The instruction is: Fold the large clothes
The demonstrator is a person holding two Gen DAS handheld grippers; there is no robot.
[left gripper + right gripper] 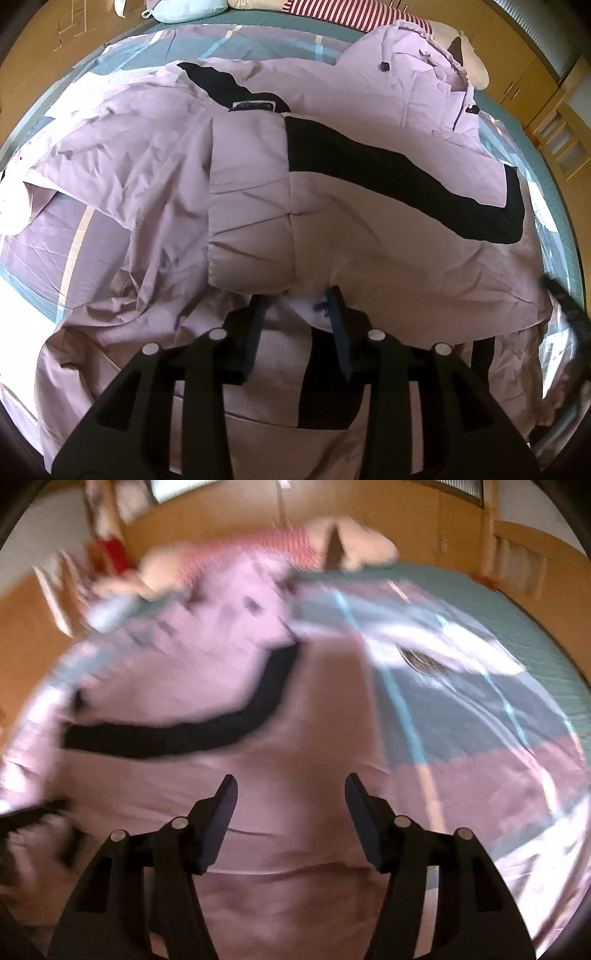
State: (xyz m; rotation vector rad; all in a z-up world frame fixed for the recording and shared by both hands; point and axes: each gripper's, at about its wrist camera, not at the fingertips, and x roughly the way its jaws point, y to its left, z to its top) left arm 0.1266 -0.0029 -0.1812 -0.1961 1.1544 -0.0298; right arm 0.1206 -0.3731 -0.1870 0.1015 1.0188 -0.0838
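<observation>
A large lilac padded jacket with a black stripe lies spread on the bed, its hood toward the pillows. One lilac panel is folded over its middle. My left gripper points down at the puffy near edge of that fold. Its jaws stand a little apart, the fingertips touch the fabric, and flat cloth shows between them. The blurred right wrist view shows the jacket and stripe too. My right gripper hovers open over plain lilac cloth with nothing between its fingers.
The bed cover is blocked in teal, lilac and white. A pale pillow and a red-striped one lie at the head. Wooden cupboards run along the far side. A dark blurred shape sits at the jacket's right edge.
</observation>
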